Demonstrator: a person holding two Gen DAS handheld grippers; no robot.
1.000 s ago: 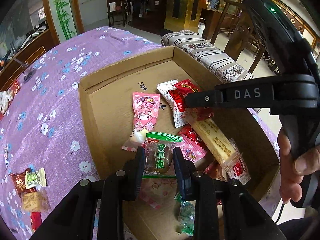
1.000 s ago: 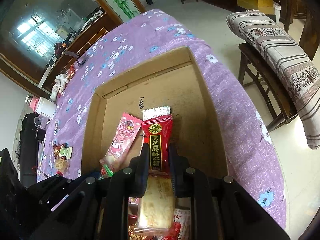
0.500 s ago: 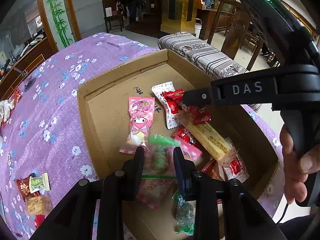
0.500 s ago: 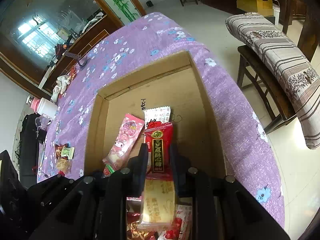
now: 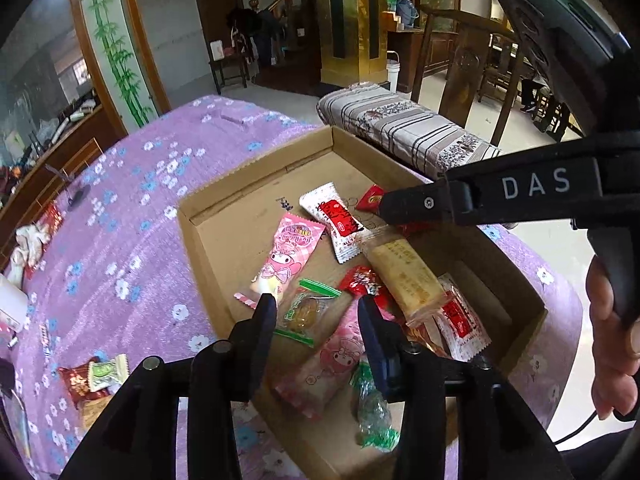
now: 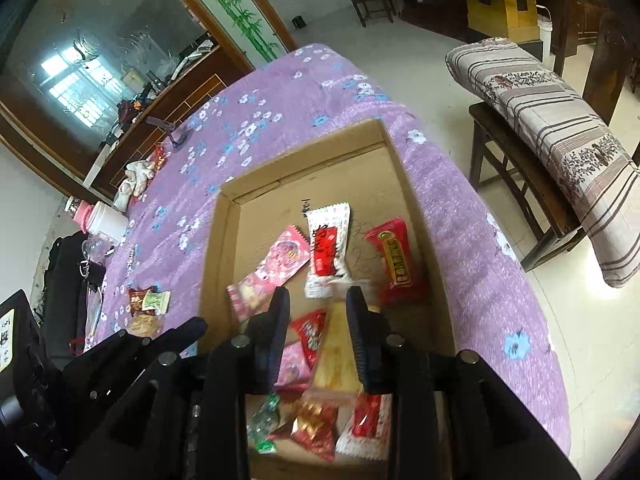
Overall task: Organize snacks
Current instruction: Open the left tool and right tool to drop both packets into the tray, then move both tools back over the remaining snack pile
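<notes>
Light, crinkly and slippery, the green-topped clear plastic snack packet [image 5: 306, 312], best pinched across its flat middle, is lying inside the shallow brown cardboard box [image 5: 200, 248], between the left gripper's [image 5: 316, 320] just-opening jaws, while the right gripper [image 6: 316, 312] is likewise spreading, empty.

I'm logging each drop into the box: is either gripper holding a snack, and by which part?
Nothing is held. The left gripper and right gripper have just been opening; their snacks lie loose in the box.
</notes>
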